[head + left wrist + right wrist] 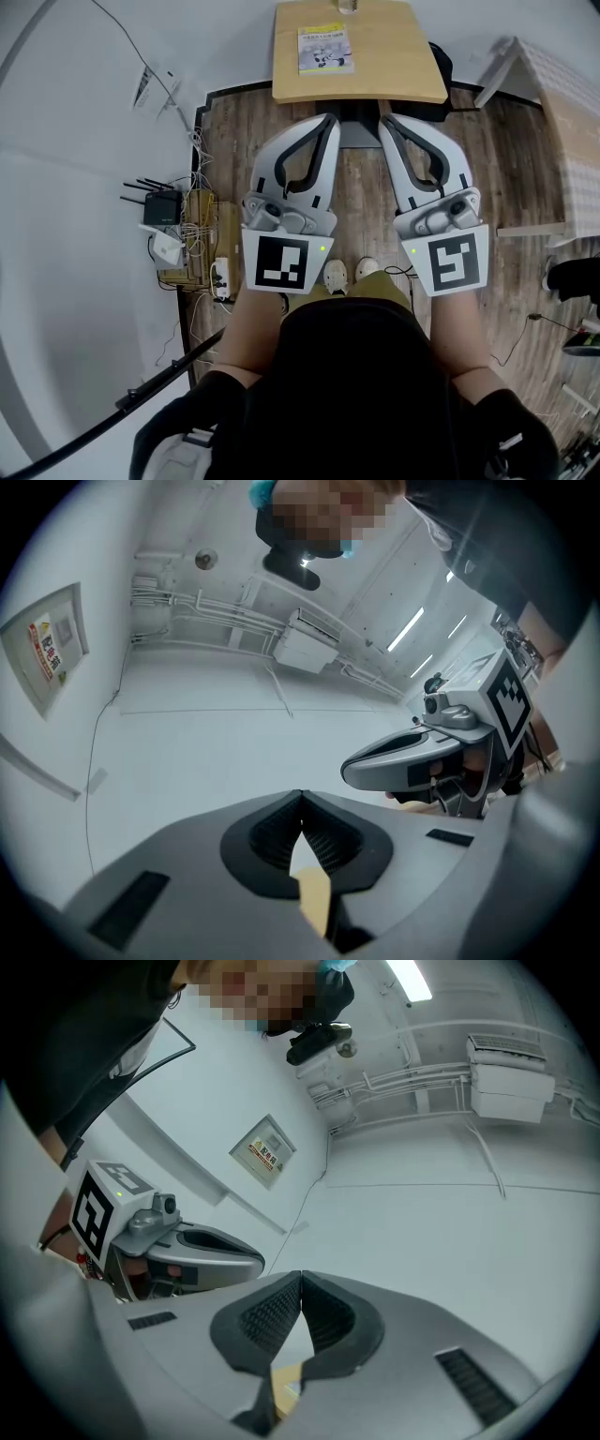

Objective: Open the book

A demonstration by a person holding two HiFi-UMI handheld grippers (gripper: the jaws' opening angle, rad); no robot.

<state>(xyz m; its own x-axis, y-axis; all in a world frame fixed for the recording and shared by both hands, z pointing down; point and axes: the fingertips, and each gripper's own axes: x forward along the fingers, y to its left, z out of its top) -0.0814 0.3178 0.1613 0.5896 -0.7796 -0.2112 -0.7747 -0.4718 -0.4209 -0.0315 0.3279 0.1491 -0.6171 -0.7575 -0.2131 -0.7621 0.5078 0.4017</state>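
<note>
Book: thin yellow-and-white paperback (325,49), closed on light wooden table (394,80); likely light, floppy.
Hold: probably cover's free edge.
Claws: left gripper (329,121), right gripper (383,122) clenched, empty.

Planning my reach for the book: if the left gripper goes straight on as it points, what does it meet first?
Probably the wall; the left gripper seems aimed above the table, though depth is unclear.

The book (325,49) has a yellow and white cover; the counter (394,56) is pale wood, the floor (234,131) brown planks.
</note>
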